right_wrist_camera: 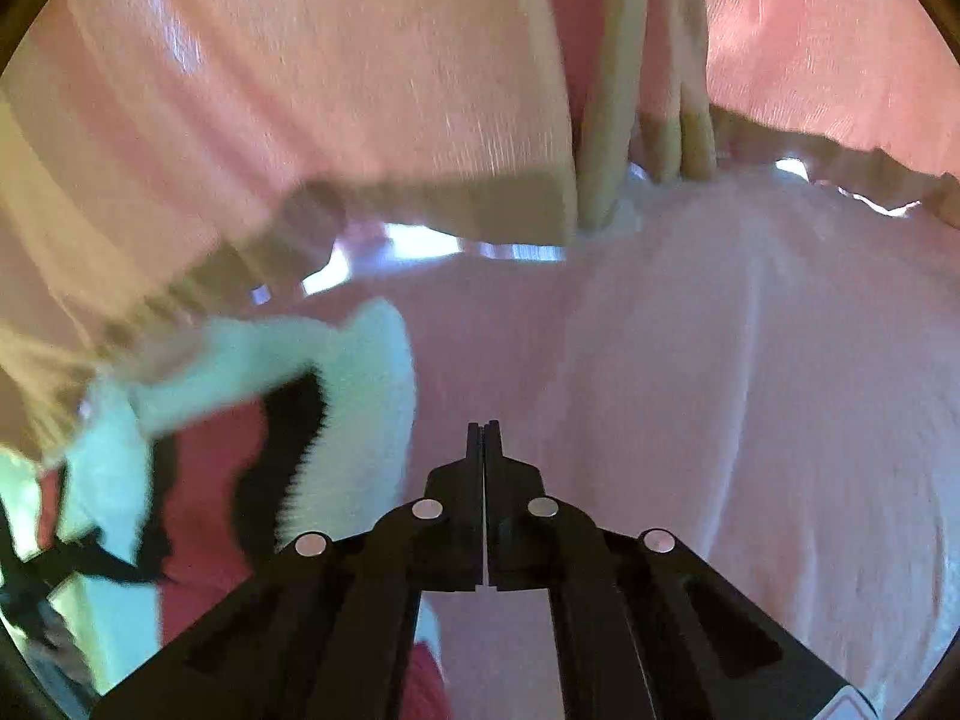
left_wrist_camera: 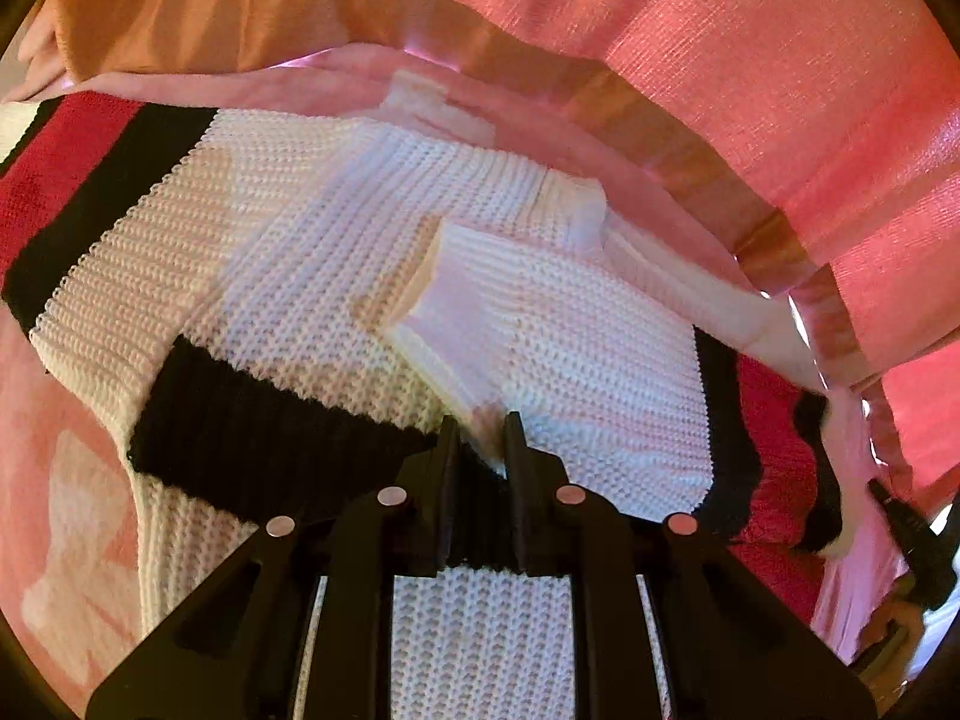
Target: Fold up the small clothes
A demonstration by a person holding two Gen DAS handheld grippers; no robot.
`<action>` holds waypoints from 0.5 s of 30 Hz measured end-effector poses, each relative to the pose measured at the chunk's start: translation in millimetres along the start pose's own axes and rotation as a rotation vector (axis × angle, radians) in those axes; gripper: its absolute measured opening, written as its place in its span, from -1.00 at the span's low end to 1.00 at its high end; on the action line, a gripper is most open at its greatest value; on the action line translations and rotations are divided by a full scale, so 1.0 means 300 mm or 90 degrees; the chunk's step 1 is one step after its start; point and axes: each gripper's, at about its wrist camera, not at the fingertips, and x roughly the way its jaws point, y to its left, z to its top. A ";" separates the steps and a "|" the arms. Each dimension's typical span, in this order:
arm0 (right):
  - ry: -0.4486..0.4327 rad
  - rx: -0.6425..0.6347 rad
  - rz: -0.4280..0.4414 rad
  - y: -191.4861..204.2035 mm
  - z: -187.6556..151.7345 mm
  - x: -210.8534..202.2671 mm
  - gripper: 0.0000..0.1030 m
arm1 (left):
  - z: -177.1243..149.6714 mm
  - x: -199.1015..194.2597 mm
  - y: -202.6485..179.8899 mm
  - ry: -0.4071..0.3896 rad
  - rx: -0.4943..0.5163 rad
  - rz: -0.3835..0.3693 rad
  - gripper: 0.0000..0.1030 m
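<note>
Plainly, the knitted sweater (left_wrist_camera: 336, 252) lay spread on the pink bedcover (left_wrist_camera: 72, 480), its two white sleeves crossed inward over the chest, which I took for a fold partly made. The left gripper (left_wrist_camera: 480, 426) stood nearly pressed together, pinching the black-edged fold of knit under its tips, probably to keep that layer from slipping. The right gripper (right_wrist_camera: 483, 429) hung over bare cover, jaws squeezed together on nothing, with the sweater's red and black edge off to its left, blurred.
</note>
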 end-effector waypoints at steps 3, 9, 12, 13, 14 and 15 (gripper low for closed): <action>0.036 0.009 0.033 0.035 0.064 0.072 -0.04 | -0.006 0.001 -0.005 -0.003 0.012 0.010 -0.70; 0.124 -0.078 0.026 0.155 0.053 0.330 -0.63 | -0.006 0.010 -0.037 -0.012 0.042 0.033 -0.69; 0.057 -0.092 0.022 0.179 0.082 0.293 -0.73 | -0.002 0.011 -0.041 -0.014 0.053 0.036 -0.68; 0.036 -0.100 0.006 0.176 0.087 0.281 -0.75 | 0.000 0.012 -0.040 -0.014 0.052 0.035 -0.66; 0.042 -0.117 -0.027 0.168 0.081 0.302 -0.75 | 0.001 0.013 -0.039 -0.014 0.052 0.034 -0.62; 0.066 -0.134 -0.052 0.157 0.068 0.334 -0.74 | 0.002 0.014 -0.038 -0.014 0.054 0.031 -0.56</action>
